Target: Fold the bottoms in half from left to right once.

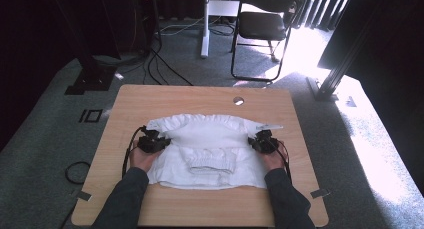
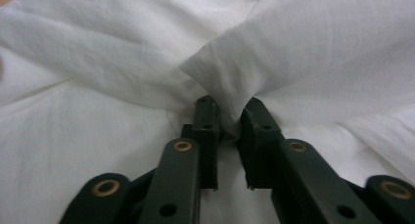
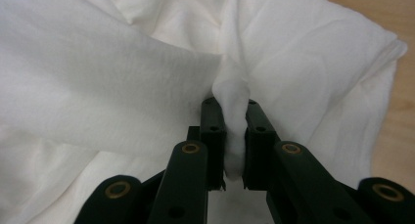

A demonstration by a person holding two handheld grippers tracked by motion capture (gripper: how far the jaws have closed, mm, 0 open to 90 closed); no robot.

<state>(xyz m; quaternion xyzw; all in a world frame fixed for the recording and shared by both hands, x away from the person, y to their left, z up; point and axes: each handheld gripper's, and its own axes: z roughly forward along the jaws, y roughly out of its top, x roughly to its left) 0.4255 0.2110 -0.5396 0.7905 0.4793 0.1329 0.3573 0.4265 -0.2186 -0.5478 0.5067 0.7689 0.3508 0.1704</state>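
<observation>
A white garment (image 1: 207,149) lies partly folded in the middle of the wooden table (image 1: 150,96), its ribbed hem turned up near the front. My left gripper (image 1: 152,141) sits at the garment's left edge, shut on a pinched fold of white cloth (image 2: 220,77). My right gripper (image 1: 262,141) is at the garment's right edge, and its jaws are shut on a bunched ridge of the cloth (image 3: 234,111). In the left gripper view my left gripper (image 2: 229,117) pinches the fabric. In the right gripper view my right gripper (image 3: 234,117) does the same.
A round cable hole (image 1: 238,100) sits near the table's far edge. Beyond the table stand a black chair (image 1: 262,24) and a white post (image 1: 205,21) on grey carpet. Cables (image 1: 160,64) trail on the floor at the far left. Bare wood (image 3: 391,18) shows beside the garment.
</observation>
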